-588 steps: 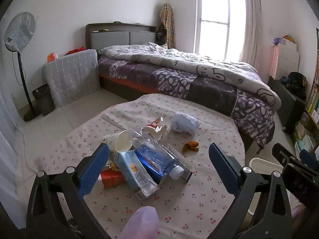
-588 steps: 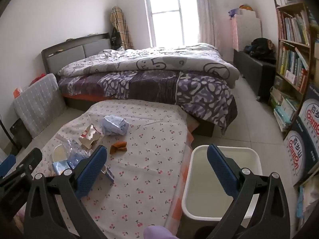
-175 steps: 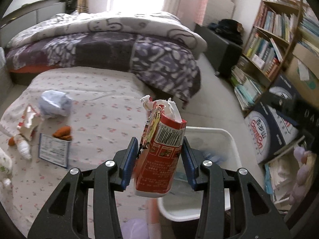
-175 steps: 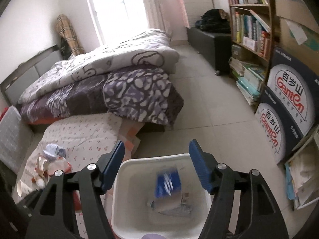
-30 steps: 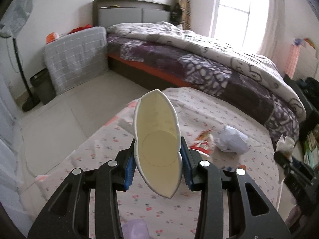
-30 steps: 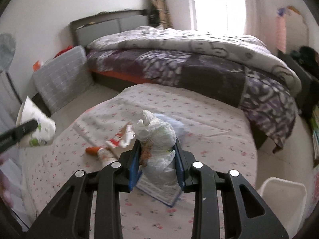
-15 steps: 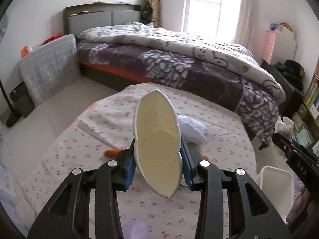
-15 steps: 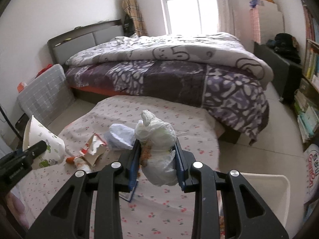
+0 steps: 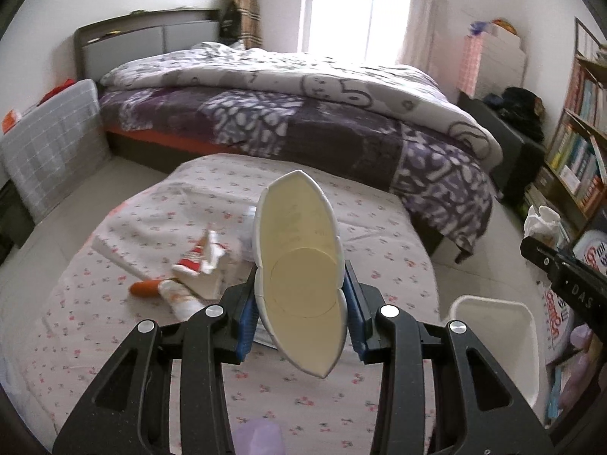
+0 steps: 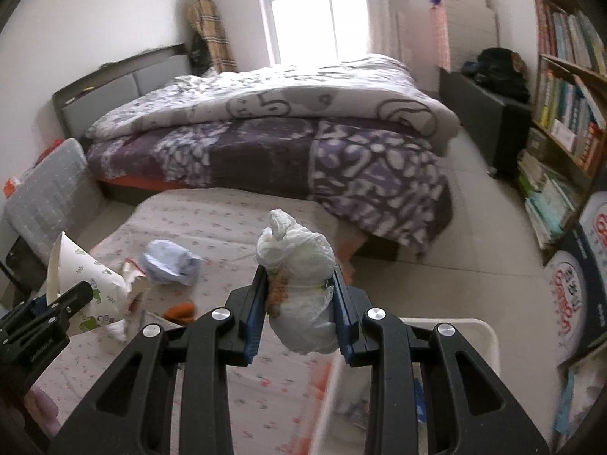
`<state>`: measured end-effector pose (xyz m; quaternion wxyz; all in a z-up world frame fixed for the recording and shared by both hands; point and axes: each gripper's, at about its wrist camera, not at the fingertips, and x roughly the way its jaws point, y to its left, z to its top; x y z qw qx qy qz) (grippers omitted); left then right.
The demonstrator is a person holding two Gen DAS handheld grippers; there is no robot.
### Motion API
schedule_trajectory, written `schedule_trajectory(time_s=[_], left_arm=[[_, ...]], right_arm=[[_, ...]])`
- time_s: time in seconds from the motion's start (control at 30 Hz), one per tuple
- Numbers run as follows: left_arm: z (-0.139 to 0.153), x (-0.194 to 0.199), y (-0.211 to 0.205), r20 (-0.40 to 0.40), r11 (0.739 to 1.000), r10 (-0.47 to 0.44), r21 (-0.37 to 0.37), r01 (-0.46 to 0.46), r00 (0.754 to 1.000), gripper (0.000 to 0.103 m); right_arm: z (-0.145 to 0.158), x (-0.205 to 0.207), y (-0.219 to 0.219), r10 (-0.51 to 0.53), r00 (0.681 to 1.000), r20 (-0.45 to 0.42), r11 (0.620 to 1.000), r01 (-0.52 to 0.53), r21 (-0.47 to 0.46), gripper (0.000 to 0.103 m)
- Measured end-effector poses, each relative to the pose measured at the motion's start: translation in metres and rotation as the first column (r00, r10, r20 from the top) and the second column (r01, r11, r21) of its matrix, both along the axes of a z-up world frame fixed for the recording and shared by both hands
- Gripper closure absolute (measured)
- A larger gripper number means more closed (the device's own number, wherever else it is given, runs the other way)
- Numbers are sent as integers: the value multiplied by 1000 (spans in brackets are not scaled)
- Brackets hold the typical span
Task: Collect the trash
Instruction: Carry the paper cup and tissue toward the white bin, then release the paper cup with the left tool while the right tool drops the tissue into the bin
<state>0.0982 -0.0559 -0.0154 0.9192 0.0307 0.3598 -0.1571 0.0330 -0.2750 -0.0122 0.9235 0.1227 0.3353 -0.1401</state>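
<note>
Daylight pours in from the window point(image 9: 356, 7), which is blown out to white in both views and leaves the room evenly bright with soft shadows. Fisheye bending curves the walls, and dark corners ring each frame. The right wrist view shows motion blur, strongest over the bin point(image 10: 489, 345) and the shelves point(image 10: 569, 113).

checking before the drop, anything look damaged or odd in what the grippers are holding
Yes. The paper cup in the left gripper is squashed flat, its round mouth pinched to a pointed oval. The knotted white bag in the right gripper looks intact. A torn red and white wrapper lies on the cloth.
</note>
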Motion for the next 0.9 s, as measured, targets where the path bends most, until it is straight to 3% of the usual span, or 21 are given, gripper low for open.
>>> schedule_trajectory(time_s=[0.23,0.4,0.43,0.5,0.53,0.9], left_arm=[[-9,-16,-40,-28,995,-104,4,104,994,65],[-15,-32,-71,-51,981,-192,-1,193,980,65],[-17,-37,-79,-53,977,-214,3,214,975,65],[-20,-44,-93,-57,970,-244,11,245,968,65],[-21,-47,-99,-61,966,-257,11,258,965,65],[-37,-76,-158,-116,930,-367,-23,367,923,64]], right_arm=[[-11,-19,-38,-79,993,-85,997,79,-10,71],[-13,-37,-60,-128,988,-87,992,128,-9,68],[-12,-41,-65,-142,986,-84,990,142,-8,65],[-11,-47,-75,-174,981,-81,985,174,-4,42],[-10,-52,-82,-201,977,-75,979,202,-1,39],[-1,-82,-136,-353,935,-30,934,354,57,28]])
